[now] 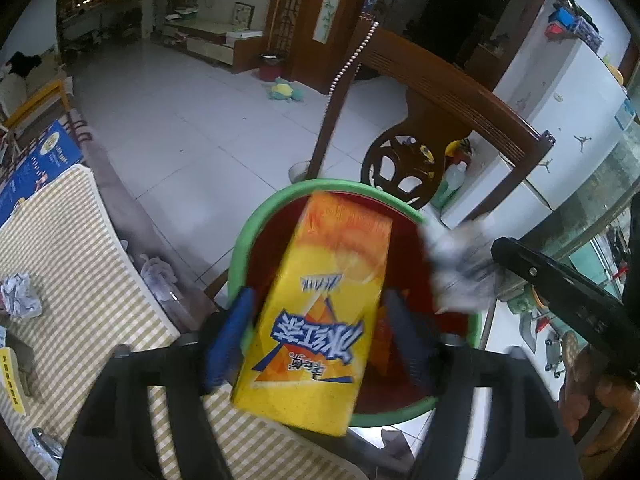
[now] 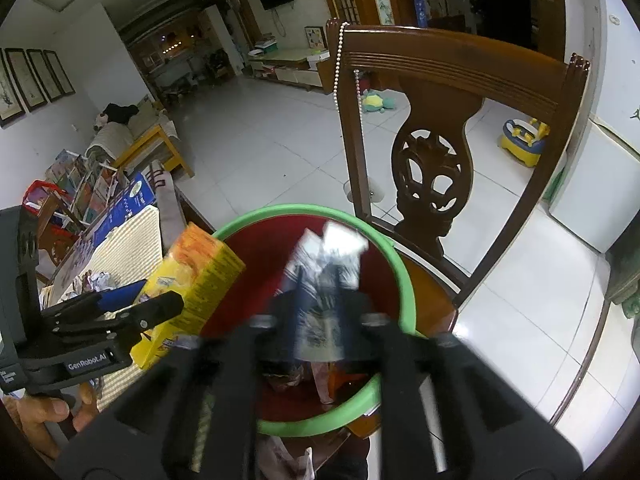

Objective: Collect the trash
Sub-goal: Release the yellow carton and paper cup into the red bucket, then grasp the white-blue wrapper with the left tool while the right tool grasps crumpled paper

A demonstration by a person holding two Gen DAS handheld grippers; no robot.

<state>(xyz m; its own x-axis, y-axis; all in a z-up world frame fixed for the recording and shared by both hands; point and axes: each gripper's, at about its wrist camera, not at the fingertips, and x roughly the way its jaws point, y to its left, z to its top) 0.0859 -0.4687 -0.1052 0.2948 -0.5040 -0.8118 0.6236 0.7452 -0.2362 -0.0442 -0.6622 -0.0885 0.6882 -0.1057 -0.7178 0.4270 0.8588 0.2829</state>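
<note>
A yellow-orange drink carton (image 1: 316, 312) sits between the blue pads of my left gripper (image 1: 320, 308), over the red bin with a green rim (image 1: 244, 232). The right pad stands a little apart from the carton. The carton also shows in the right wrist view (image 2: 196, 276), held by the left gripper (image 2: 132, 300). My right gripper (image 2: 318, 284) is shut on crumpled white-and-dark paper (image 2: 326, 260) above the bin (image 2: 400, 276). That paper shows blurred in the left wrist view (image 1: 460, 264).
The bin stands on a wooden chair (image 2: 436, 128). A table with a striped cloth (image 1: 80, 248) lies left, holding crumpled paper (image 1: 18, 296). More trash lies in the bin bottom (image 2: 320, 380). A white fridge (image 1: 568, 92) stands at the right.
</note>
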